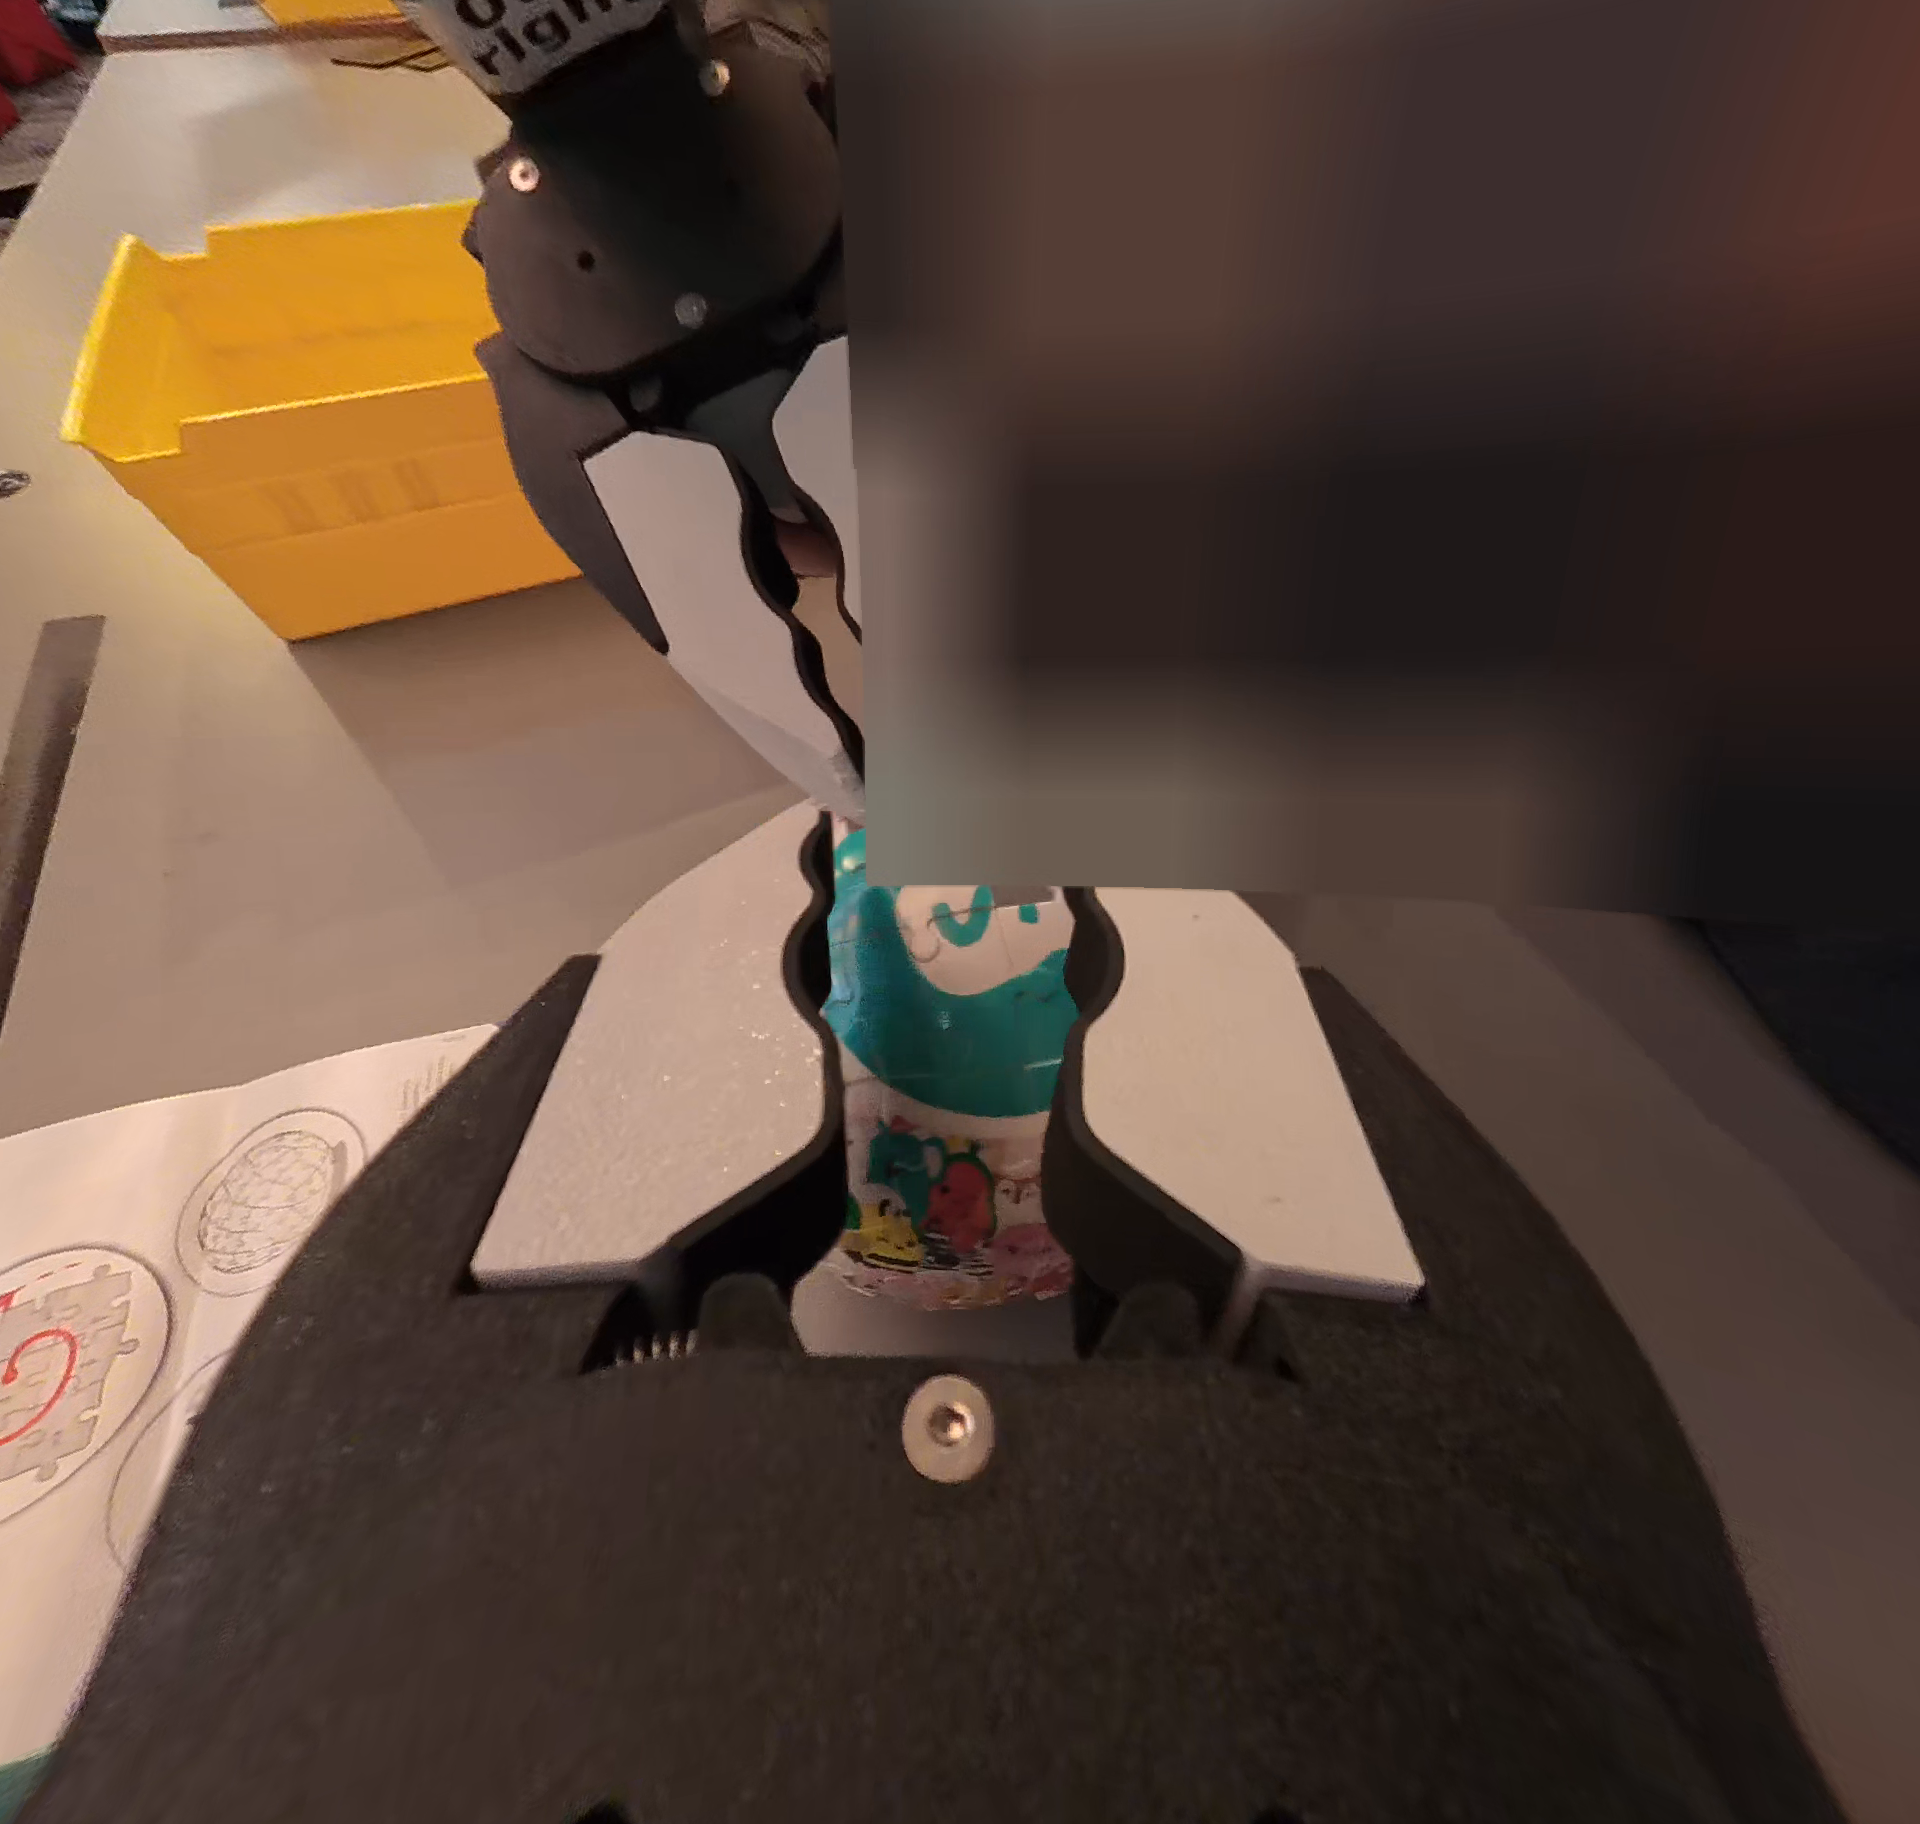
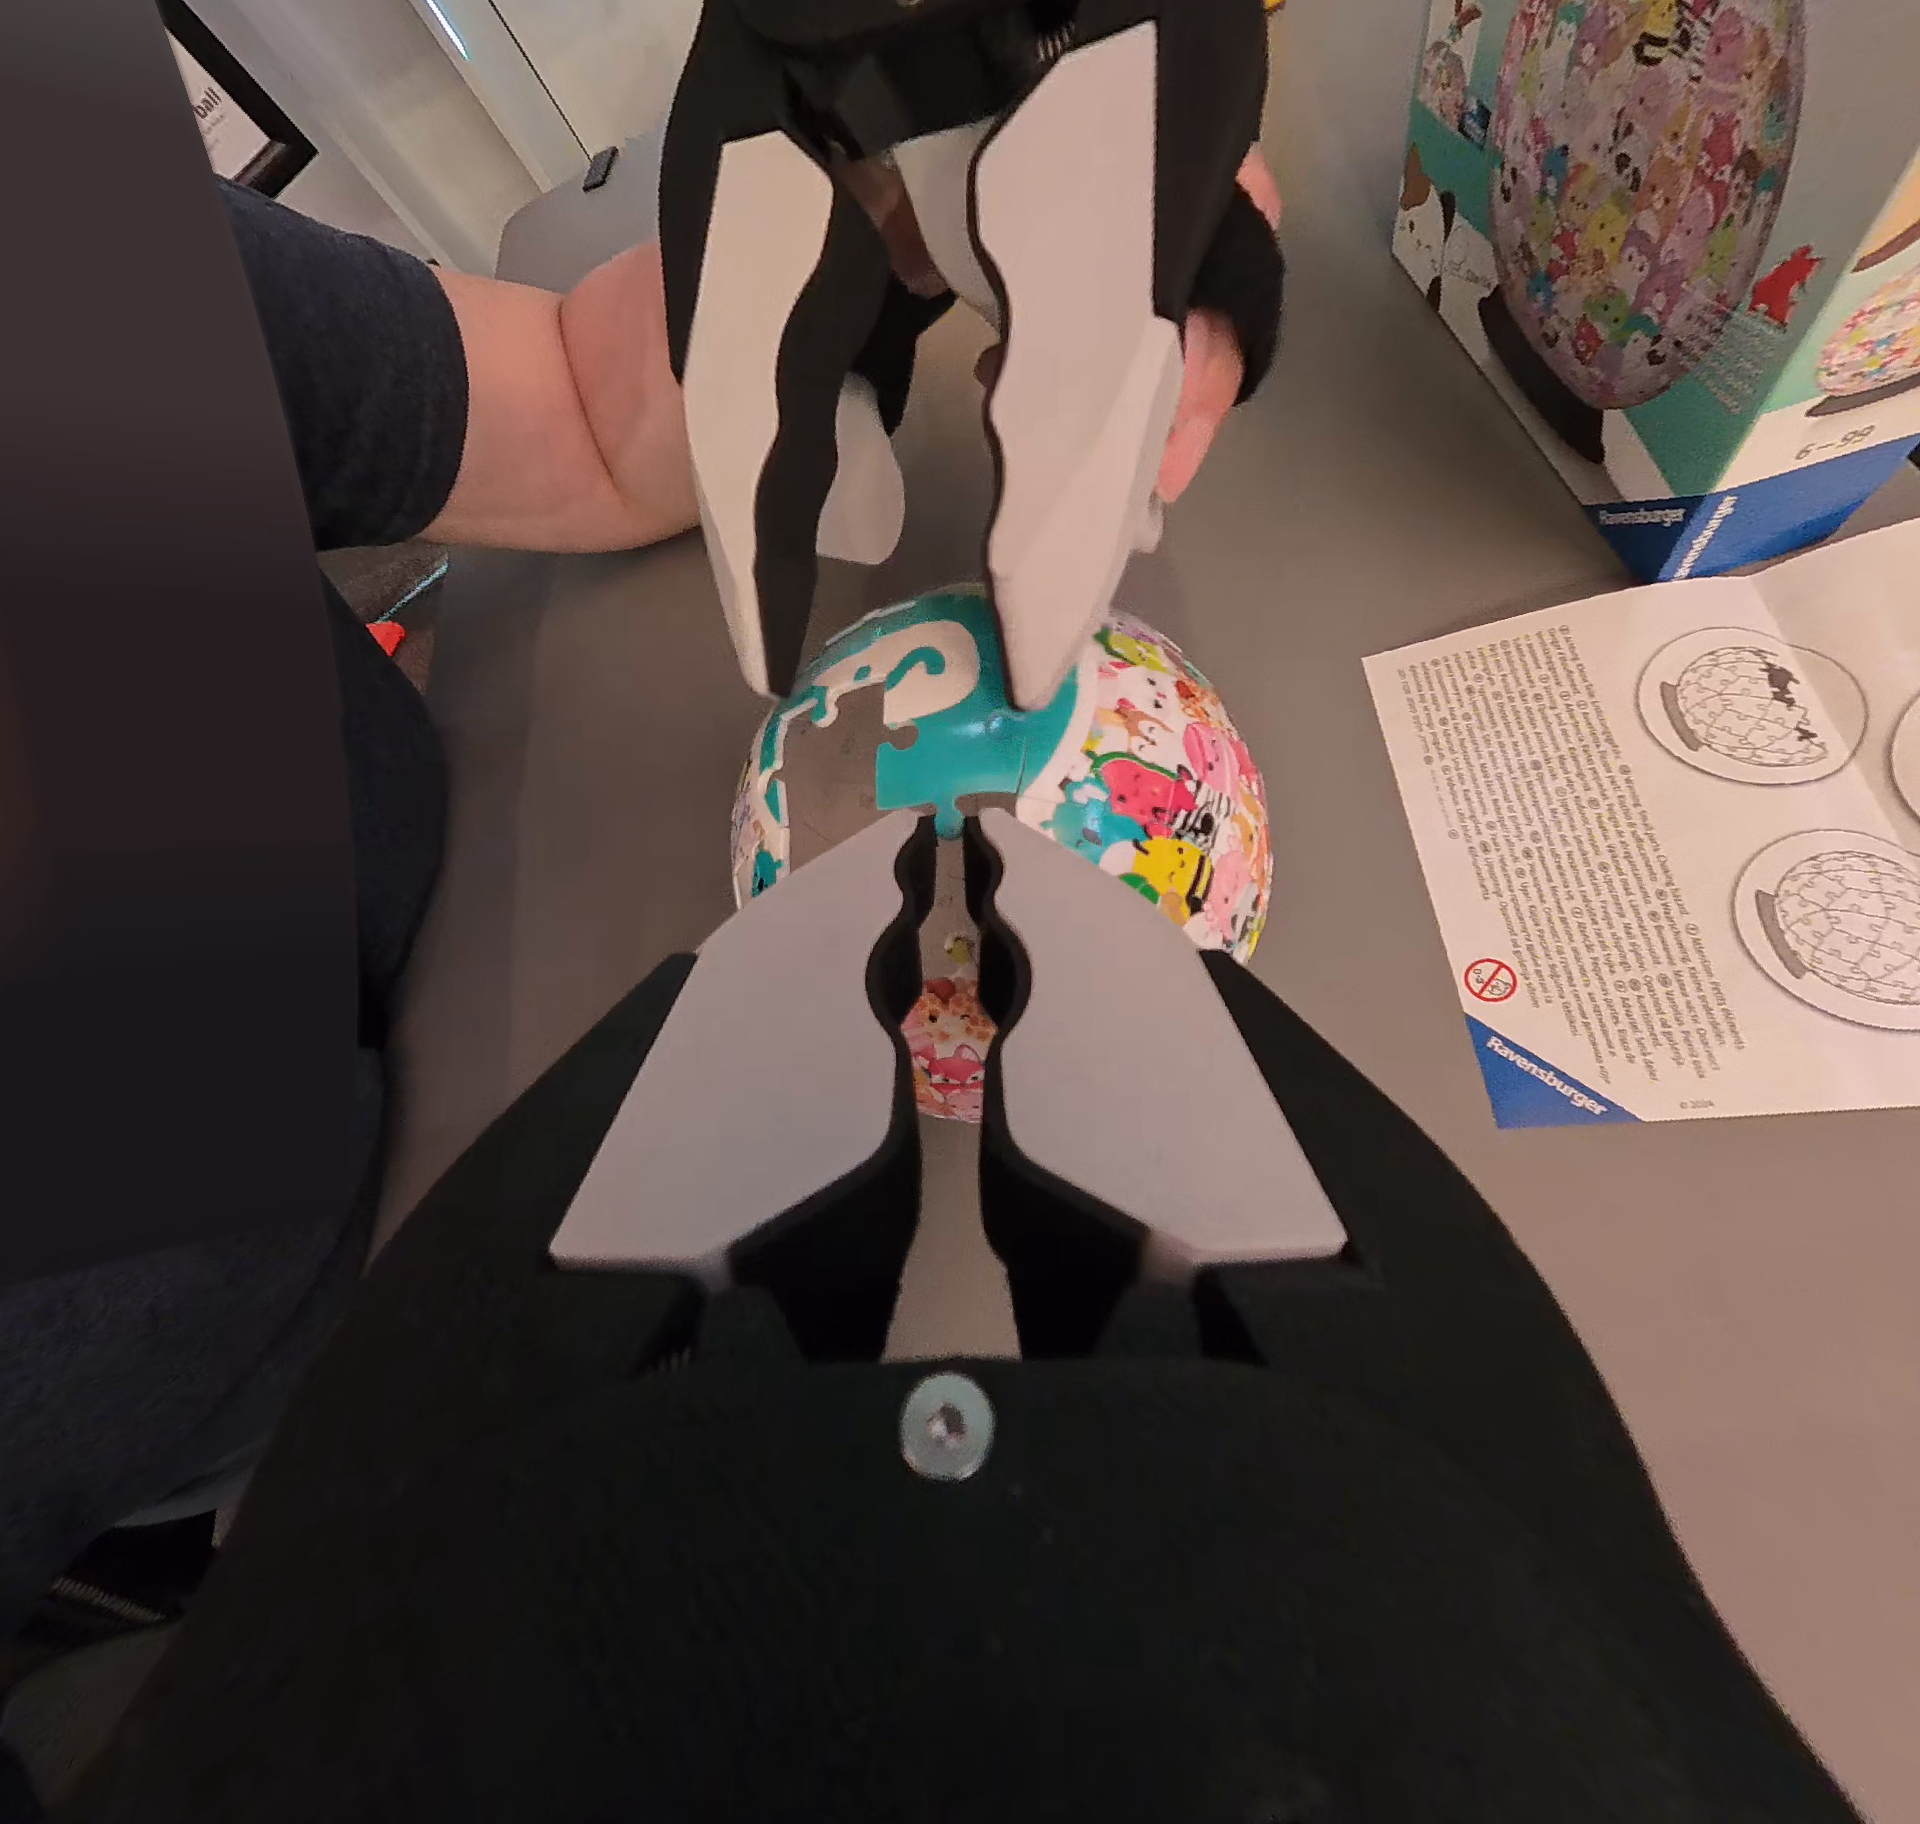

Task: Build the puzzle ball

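The puzzle ball (image 2: 1153, 818), colourful with a teal and white top, rests on the grey table (image 2: 1351, 1359). A grey gap (image 2: 831, 766) is open in its top. My left gripper (image 2: 902, 683) comes from the far side, and its fingers press on the ball's teal top. In the left wrist view the ball (image 1: 945, 1047) fills the space between the left gripper's (image 1: 945, 901) fingers. My right gripper (image 2: 948, 824) is shut on the tab of a teal puzzle piece (image 2: 935, 756) at the edge of the gap. It shows in the left wrist view (image 1: 847, 798), reaching down to the ball.
An instruction sheet (image 2: 1662, 839) lies right of the ball and also shows in the left wrist view (image 1: 156, 1255). The puzzle box (image 2: 1662, 216) stands at the back right. A yellow bin (image 1: 312, 444) stands on the table. A person's forearm (image 2: 582, 403) is at the left. Less than 4 cm separates the two grippers' tips.
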A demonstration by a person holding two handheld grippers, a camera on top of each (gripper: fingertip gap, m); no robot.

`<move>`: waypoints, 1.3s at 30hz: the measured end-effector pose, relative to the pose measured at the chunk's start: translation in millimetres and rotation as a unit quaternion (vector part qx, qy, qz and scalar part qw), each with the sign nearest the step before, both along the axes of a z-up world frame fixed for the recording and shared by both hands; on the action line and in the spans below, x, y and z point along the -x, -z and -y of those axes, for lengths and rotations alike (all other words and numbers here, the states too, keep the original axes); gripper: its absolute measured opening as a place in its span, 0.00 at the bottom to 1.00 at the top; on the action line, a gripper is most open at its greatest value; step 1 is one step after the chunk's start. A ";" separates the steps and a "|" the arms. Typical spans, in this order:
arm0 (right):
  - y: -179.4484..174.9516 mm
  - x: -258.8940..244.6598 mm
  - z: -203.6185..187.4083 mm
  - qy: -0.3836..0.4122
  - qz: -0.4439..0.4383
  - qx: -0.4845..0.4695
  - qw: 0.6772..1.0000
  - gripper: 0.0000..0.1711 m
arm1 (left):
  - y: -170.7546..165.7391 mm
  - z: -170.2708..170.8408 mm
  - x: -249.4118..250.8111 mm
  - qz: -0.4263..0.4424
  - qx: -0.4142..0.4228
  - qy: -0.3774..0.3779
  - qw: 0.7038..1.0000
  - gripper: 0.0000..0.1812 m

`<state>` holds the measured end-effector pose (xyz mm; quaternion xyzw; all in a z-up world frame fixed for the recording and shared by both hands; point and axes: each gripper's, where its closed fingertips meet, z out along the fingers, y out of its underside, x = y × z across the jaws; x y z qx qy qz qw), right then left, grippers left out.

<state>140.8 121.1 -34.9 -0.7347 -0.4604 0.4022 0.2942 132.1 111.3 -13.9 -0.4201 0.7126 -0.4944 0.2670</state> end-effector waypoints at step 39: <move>-0.8 -0.4 0.6 0.009 0.010 -0.008 1.000 0.04 | 8.8 4.0 21.1 -0.045 -0.021 0.012 0.999 0.18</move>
